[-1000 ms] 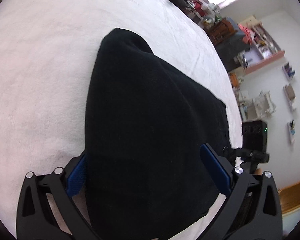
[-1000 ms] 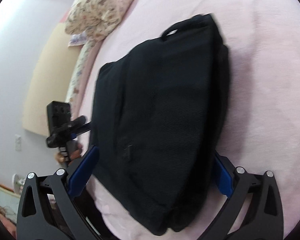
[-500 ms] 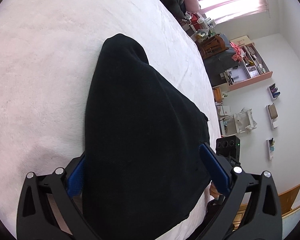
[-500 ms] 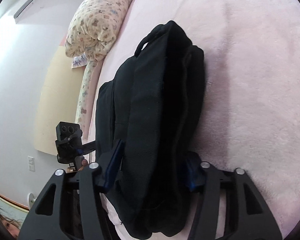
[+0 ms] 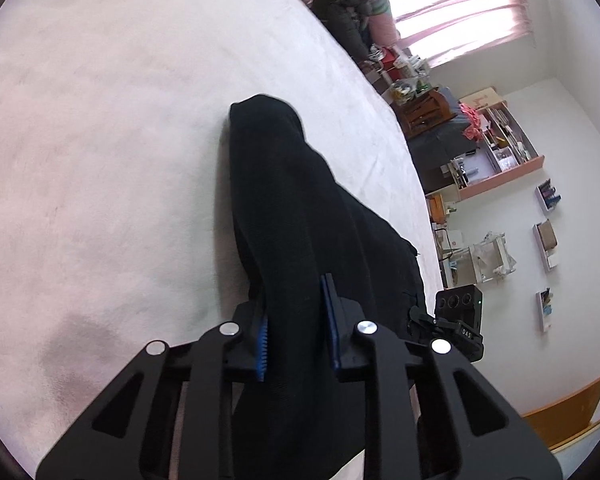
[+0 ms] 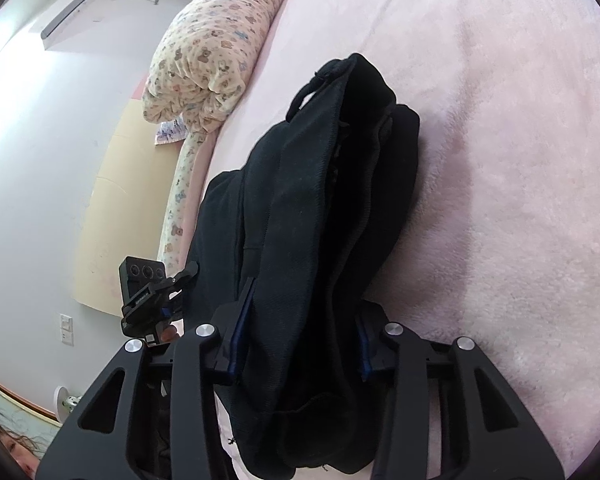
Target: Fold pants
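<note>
The black pants (image 5: 300,220) lie folded in a thick bundle on the pink bed cover (image 5: 100,160). My left gripper (image 5: 296,332) is shut on one end of the bundle, its blue pads pressed into the fabric. In the right wrist view the pants (image 6: 320,208) show several stacked layers and a loop at the far end. My right gripper (image 6: 300,336) is shut on the other end, the cloth bunched between its fingers. Each view shows the other gripper's camera unit beside the pants.
A floral pillow (image 6: 204,52) lies at the head of the bed (image 6: 500,160). Beyond the bed's far edge stand cluttered shelves (image 5: 500,152), a window with pink curtains (image 5: 460,12) and a dark pile of clothes (image 5: 344,4). A wall with a headboard panel (image 6: 108,200) lies left.
Both grippers were open around the pants a second ago. The right one closed first, then the left; both now pinch the bundle, which has bunched narrower.
</note>
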`<action>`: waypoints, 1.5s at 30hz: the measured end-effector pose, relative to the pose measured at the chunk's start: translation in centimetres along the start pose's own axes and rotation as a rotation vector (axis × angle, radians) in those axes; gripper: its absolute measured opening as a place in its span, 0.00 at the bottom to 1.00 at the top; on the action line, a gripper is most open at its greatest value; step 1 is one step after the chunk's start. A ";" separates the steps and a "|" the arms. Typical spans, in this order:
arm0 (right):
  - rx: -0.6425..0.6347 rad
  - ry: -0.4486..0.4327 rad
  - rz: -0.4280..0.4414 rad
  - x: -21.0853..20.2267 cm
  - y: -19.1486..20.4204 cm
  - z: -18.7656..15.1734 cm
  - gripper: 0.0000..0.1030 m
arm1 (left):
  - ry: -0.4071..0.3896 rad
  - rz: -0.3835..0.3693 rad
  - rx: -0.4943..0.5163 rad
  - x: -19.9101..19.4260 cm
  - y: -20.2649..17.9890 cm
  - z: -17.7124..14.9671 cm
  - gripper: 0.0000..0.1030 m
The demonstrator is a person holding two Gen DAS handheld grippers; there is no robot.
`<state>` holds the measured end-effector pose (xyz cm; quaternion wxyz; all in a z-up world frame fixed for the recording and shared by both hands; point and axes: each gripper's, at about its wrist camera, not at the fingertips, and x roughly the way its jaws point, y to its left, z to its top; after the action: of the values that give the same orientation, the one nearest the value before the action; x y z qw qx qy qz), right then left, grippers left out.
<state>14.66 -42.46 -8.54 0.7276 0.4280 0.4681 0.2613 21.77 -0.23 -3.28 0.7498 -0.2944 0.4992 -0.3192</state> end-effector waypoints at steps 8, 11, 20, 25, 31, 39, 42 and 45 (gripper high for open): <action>-0.056 -0.098 0.046 -1.0 2.0 0.1 0.37 | -0.085 -0.041 0.059 -1.2 -1.9 -0.2 0.19; -0.041 -0.133 0.075 -1.4 2.0 0.3 0.36 | -0.118 -0.057 0.069 -1.5 -2.4 -0.3 0.19; -0.059 -0.220 0.126 -3.3 3.9 3.5 0.36 | -0.184 -0.040 0.131 -1.2 -5.3 2.4 0.19; -0.037 -0.264 0.134 -3.2 3.6 7.3 0.36 | -0.209 0.016 0.170 0.5 -7.3 5.5 0.19; -0.013 -0.282 0.098 -2.6 1.5 9.6 0.36 | -0.193 0.066 0.150 4.4 -6.3 7.1 0.19; 0.102 -0.275 -0.027 -0.9 -4.2 9.2 0.41 | -0.157 0.212 0.122 8.4 -2.0 6.2 0.37; 0.092 -0.260 -0.135 -1.4 -3.1 9.1 0.52 | -0.186 0.286 0.118 7.2 -1.6 6.0 0.52; 0.074 -0.336 -0.209 -4.1 -2.2 8.4 0.56 | -0.289 0.398 0.148 4.0 -2.1 6.0 0.62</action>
<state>20.46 -49.97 -6.90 0.8024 0.4410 0.3914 0.0918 28.24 -3.91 -1.96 0.8809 -0.1774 0.4102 -0.1557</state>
